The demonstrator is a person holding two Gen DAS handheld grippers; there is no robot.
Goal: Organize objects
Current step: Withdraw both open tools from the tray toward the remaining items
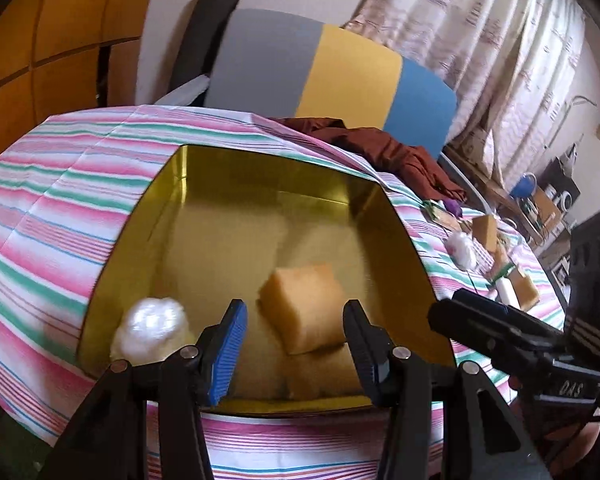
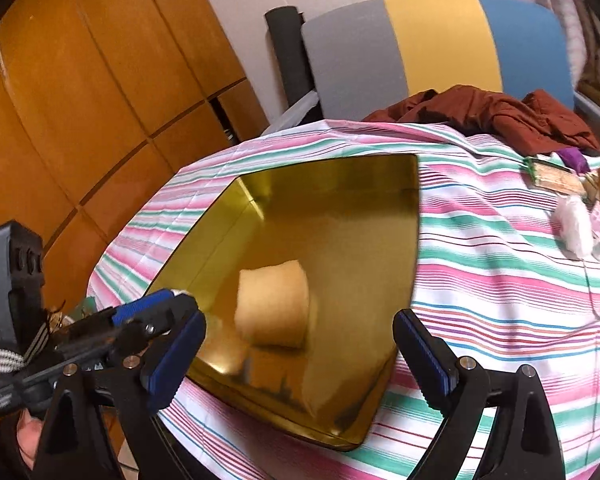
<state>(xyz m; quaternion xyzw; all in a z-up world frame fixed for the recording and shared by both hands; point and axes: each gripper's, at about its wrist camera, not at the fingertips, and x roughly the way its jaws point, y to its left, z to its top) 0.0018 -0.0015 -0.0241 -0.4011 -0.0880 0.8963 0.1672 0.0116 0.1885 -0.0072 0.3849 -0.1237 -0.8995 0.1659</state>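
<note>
A shallow gold tin tray (image 1: 204, 208) (image 2: 340, 200) lies on the striped cloth. Inside it lie a yellow sponge block (image 1: 300, 304) (image 2: 274, 304) and a white cotton ball (image 1: 152, 328). My left gripper (image 1: 294, 352) hovers over the tray's near edge, open; the sponge lies below and beyond its blue pads, untouched. In the right wrist view the left gripper (image 2: 156, 320) sits at the tray's left side, apart from the sponge. My right gripper (image 2: 300, 360) is open wide above the tray's near corner, holding nothing. It also shows at the right of the left wrist view, as the right gripper (image 1: 480, 320).
More items lie on the striped cloth (image 1: 60, 208) to the right: another cotton ball (image 1: 462, 250) (image 2: 574, 228), sponge blocks (image 1: 485, 232), a white bar (image 1: 506, 290). A maroon garment (image 1: 380, 148) and a grey-yellow-blue chair back (image 1: 340, 68) stand behind. A wooden cabinet (image 2: 80, 100) is left.
</note>
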